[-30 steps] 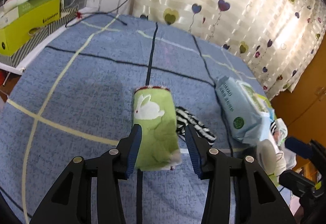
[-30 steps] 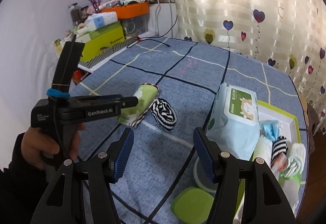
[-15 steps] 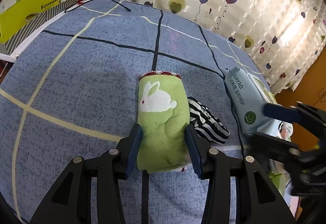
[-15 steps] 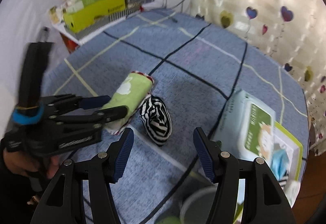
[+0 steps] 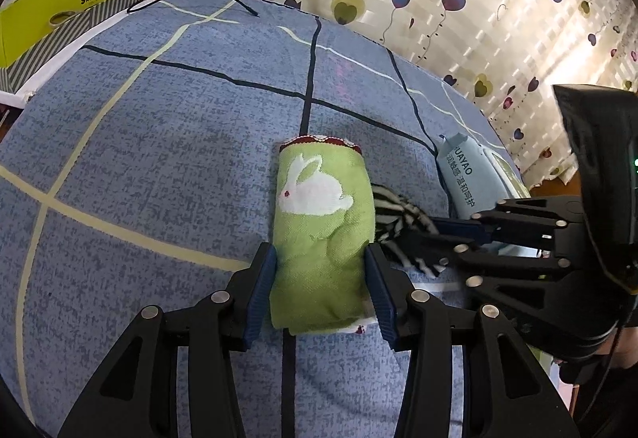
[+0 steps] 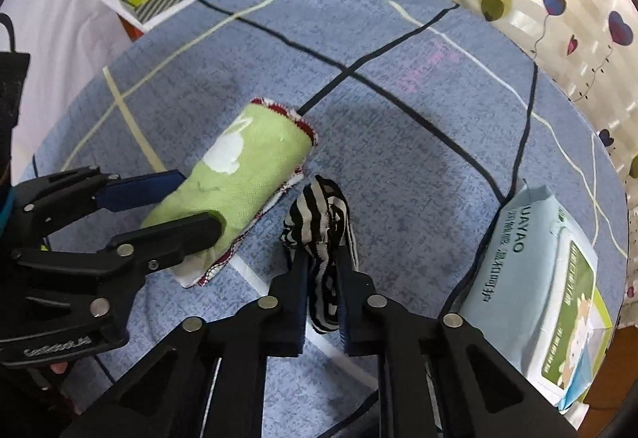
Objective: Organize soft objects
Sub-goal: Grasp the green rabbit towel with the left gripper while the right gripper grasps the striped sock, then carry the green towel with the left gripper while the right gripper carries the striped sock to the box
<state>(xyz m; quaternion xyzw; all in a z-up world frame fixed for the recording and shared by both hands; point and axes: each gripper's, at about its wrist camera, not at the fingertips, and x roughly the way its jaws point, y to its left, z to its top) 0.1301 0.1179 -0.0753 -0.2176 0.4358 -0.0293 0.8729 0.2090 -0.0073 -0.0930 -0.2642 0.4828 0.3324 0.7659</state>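
Green towelling with a white rabbit, a rolled cloth, lies on the blue checked bedspread, pinched near its end by the left hand-held gripper. Just beside it lies a black-and-white striped sock; the right hand-held gripper has just been closing and now squeezes it between its pads. A pale blue pack of wipes lies nearby.
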